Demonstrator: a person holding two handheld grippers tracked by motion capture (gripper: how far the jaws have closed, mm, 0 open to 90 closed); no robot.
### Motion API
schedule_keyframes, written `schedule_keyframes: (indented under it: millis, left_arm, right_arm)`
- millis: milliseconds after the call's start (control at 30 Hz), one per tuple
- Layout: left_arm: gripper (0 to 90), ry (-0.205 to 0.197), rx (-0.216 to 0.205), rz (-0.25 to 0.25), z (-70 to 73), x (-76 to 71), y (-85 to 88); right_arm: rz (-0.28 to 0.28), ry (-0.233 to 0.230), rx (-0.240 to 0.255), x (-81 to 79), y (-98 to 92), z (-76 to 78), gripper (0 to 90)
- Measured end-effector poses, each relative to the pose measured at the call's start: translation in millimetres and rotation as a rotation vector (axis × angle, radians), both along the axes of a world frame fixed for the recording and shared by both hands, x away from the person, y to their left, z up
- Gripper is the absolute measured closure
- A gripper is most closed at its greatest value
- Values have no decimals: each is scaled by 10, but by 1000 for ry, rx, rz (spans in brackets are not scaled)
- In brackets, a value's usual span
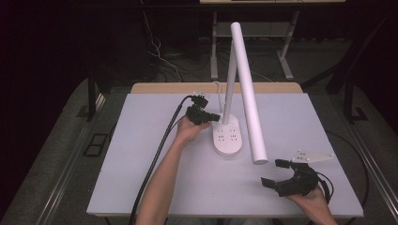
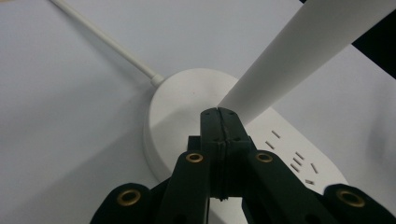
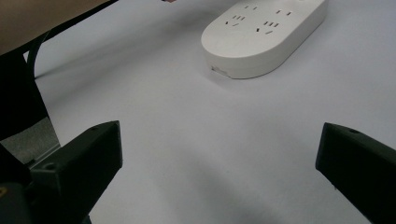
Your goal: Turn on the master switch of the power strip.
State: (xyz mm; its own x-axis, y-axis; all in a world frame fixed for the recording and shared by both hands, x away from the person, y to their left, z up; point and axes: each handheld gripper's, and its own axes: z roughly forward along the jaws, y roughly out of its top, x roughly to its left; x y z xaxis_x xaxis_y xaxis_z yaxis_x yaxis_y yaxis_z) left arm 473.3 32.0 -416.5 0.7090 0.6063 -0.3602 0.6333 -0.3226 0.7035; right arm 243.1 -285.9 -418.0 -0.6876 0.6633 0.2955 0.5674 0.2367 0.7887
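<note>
Desk lamp at frame centre on the surface: left tongs, pressed together, should press squarely on its base; right tongs rest spread at lower right.

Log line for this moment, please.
left gripper: shut, empty, tips at lamp base beside stem | right gripper: open, empty, over table
</note>
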Motion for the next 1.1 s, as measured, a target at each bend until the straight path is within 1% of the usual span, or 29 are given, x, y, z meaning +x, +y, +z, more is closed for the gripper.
schedule_keyframes:
  millis: [67,233,267,300,333,367,400,433,500,567,600,667,733,800,867,1000,1100]
  left_arm:
    - [897,0,9,2,-12,0,-11]
    - [897,0,13,15,-34,7,-25]
    - [897,-9,17,18,-43,10,-26]
    - [897,-11,31,17,-44,10,-22]
    - [897,-6,41,16,-46,11,-20]
    - [897,-15,49,13,-58,11,-20]
    - [897,-11,55,12,-65,6,-23]
    - [897,-6,56,9,-79,0,-30]
    - [897,-12,50,9,-86,-4,-37]
    - [898,-20,53,10,-86,-10,-55]
    - [898,-24,62,8,-82,-12,-60]
    - [898,-19,57,15,-83,-15,-70]
    - [899,-24,75,10,-71,-21,-78]
    - [899,-29,82,9,-69,-23,-79]
    - [899,-23,84,16,-65,-25,-75]
    - [899,-28,88,20,-65,-32,-77]
    - [899,-21,85,22,-67,-30,-75]
  right_arm:
    - [1,1,-1,1,2,0,1]
    - [1,1,-2,5,3,-3,1]
    - [1,1,-1,5,2,-2,1]
    - [1,1,-1,5,2,-2,1]
    - [2,1,-2,4,2,-3,1]
    - [2,1,-2,4,2,-3,1]
    - [2,1,-2,4,2,-3,1]
    - [3,-1,-3,6,2,-5,1]
    - [2,0,-4,7,3,-5,1]
    - [2,-1,-5,7,3,-5,1]
    - [3,-1,-5,6,3,-5,1]
    - [1,2,-1,4,2,-2,1]
    - [1,1,-2,5,0,-4,1]
    - [1,1,-3,6,1,-4,1]
    - [2,0,-5,5,4,-5,1]
    - [1,0,-4,3,3,-2,1]
    - [-1,1,-2,5,1,-1,1]
